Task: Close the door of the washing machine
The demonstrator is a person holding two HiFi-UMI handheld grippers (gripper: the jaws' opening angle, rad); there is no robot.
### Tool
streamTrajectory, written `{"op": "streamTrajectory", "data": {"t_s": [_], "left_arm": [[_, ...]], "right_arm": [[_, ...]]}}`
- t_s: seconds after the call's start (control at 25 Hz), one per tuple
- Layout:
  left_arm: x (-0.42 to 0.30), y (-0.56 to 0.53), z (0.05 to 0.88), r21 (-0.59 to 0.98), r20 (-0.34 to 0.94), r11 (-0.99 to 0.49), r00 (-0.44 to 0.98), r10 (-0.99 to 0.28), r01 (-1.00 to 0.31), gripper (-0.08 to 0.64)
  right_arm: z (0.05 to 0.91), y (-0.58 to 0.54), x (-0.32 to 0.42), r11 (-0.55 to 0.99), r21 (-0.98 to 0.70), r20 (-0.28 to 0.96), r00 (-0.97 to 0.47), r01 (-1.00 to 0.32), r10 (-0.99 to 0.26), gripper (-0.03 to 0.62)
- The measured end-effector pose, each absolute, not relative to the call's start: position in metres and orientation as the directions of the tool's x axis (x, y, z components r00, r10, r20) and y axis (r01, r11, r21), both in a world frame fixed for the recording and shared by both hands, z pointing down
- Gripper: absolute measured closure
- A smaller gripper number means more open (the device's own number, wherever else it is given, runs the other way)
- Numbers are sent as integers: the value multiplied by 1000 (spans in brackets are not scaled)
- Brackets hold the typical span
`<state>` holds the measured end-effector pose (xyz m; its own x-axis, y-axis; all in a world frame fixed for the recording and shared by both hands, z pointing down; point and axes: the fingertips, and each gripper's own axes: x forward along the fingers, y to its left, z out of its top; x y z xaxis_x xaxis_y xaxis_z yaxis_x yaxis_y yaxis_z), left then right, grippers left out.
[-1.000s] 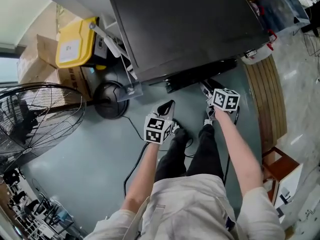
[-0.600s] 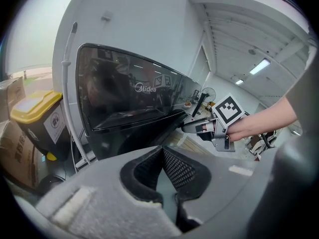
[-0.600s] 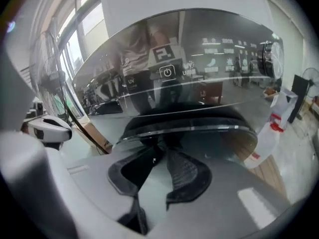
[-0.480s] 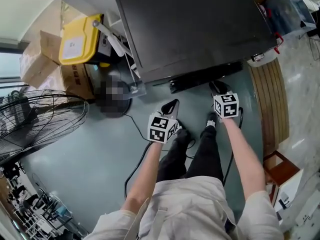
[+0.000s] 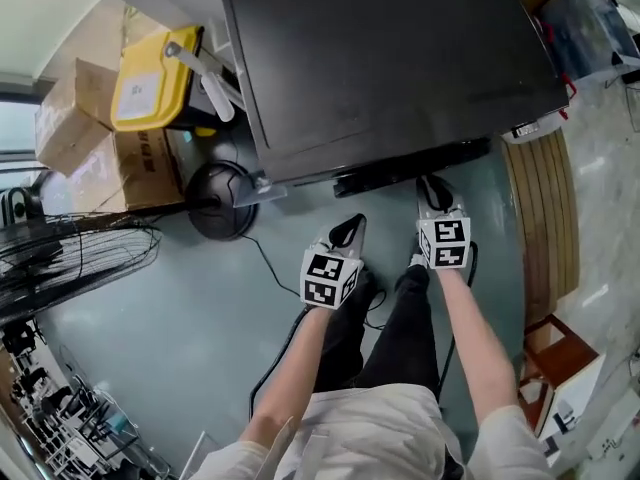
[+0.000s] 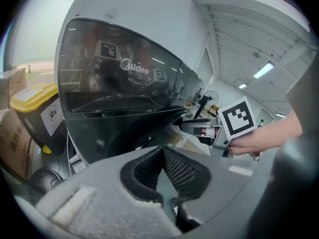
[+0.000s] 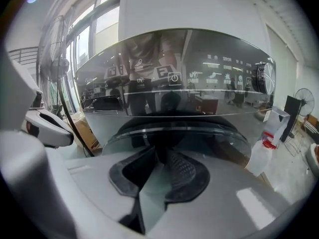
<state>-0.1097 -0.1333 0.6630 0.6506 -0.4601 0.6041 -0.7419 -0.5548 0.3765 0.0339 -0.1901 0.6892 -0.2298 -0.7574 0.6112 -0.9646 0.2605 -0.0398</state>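
Observation:
The washing machine fills the upper middle of the head view as a black top. Its dark round door stands ajar at the front edge, and in the right gripper view the door's glass rim curves just beyond my jaws. My right gripper points at the door's right part. Its jaws are closing, and the tips meet with nothing between them. My left gripper hangs over the floor short of the door, its pads together and empty.
A yellow-lidded bin and cardboard boxes stand left of the machine. A floor fan with a round base is at the left, and a cable trails over the floor. A wooden slatted platform lies at the right.
My right gripper has rolled about its own axis and its jaws have come together. My left gripper has sunk a little, toward the person. The door has not moved.

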Motion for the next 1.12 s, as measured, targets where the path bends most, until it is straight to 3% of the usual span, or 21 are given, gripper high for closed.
{"op": "streamTrajectory", "data": {"t_s": [0.64,1.12], "left_arm": [[-94,-152,670,370,562,-493,612,-557,-788,554],[-103,-162,676,375,558,-495,617,-555,-784,554]], "right_arm": [[685,-194,29,264,34,573,-198,-964,-796,523],[683,-194,32,224,58,546,-157,-973,-823,523]]}}
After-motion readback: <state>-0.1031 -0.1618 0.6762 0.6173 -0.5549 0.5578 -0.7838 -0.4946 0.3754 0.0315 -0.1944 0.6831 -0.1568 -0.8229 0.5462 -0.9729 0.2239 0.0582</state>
